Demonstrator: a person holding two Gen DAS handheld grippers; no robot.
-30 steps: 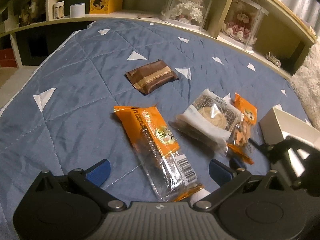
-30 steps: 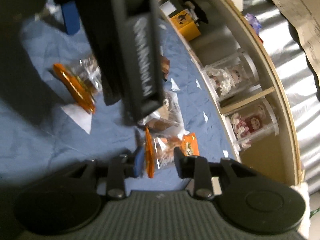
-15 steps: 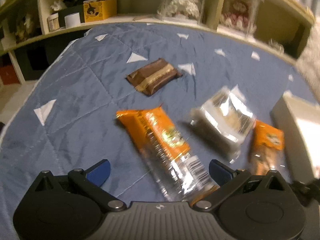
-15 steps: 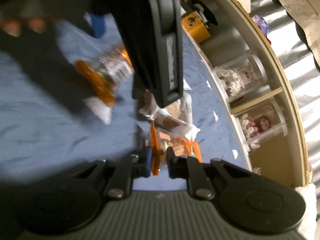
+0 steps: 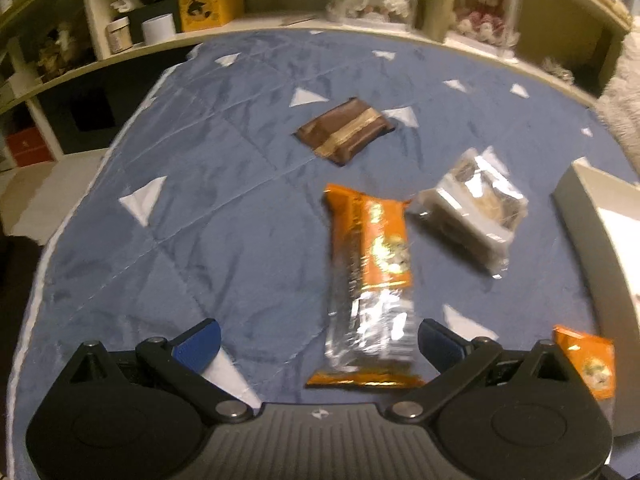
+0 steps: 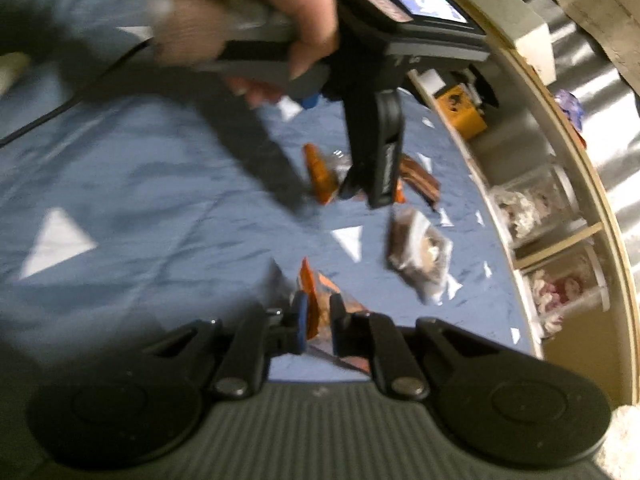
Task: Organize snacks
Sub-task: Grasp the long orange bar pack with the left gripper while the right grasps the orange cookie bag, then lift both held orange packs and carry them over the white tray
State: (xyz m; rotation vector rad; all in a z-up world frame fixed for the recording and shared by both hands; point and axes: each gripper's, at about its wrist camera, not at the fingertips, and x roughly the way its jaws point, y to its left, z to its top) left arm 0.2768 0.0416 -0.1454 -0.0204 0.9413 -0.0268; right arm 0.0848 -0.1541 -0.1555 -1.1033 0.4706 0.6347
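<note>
2 low wrist views over one blue quilt (image 5: 208,184) (right one sideways, nearer).

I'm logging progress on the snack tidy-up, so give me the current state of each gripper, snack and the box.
left gripper: open, empty.
right gripper: shut on small orange packet.
long orange snack bar: lying on the blue quilt.
clear-wrapped pastry: on quilt.
brown packet: on quilt.
white box: open.

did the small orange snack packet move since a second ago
Yes. The small orange packet, pinched in the right gripper, has left its spot touching the clear pastry packet and now sits near the white box.
</note>
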